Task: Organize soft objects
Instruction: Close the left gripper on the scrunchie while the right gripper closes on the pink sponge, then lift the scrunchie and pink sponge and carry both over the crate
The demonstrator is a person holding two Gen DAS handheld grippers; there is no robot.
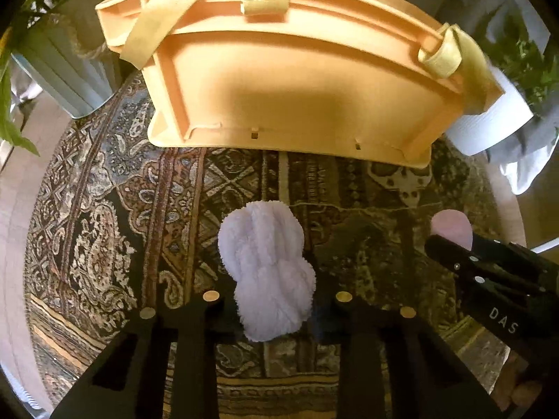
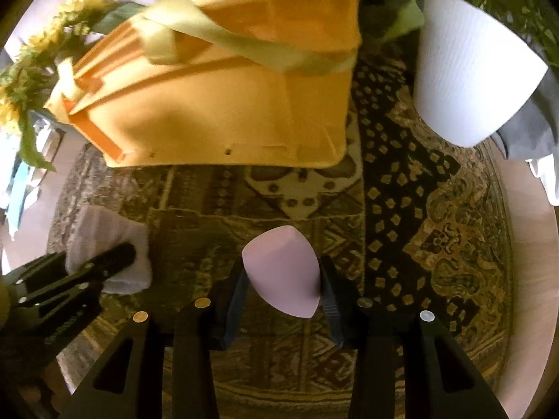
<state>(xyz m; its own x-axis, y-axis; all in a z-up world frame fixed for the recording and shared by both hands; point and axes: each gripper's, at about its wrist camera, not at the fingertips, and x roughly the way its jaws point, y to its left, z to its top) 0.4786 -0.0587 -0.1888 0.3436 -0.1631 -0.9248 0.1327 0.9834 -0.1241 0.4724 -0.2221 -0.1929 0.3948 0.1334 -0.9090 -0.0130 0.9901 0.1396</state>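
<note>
My left gripper [image 1: 270,279] is shut on a fluffy white cloth [image 1: 267,269] and holds it above the patterned rug, in front of an orange plastic basket [image 1: 297,83] with pale yellow straps. My right gripper [image 2: 284,272] is shut on a pink egg-shaped sponge [image 2: 283,269], also in front of the basket [image 2: 223,104]. In the left wrist view the right gripper [image 1: 489,272] and the sponge [image 1: 452,225] show at the right. In the right wrist view the left gripper [image 2: 70,282] and the cloth [image 2: 108,241] show at the left.
A round patterned rug [image 1: 104,227] lies on a pale wooden floor. A white ribbed plant pot [image 2: 468,70] stands right of the basket. A pale blue pot [image 1: 59,70] with green leaves stands to its left. Yellow flowers [image 2: 31,70] hang at the left.
</note>
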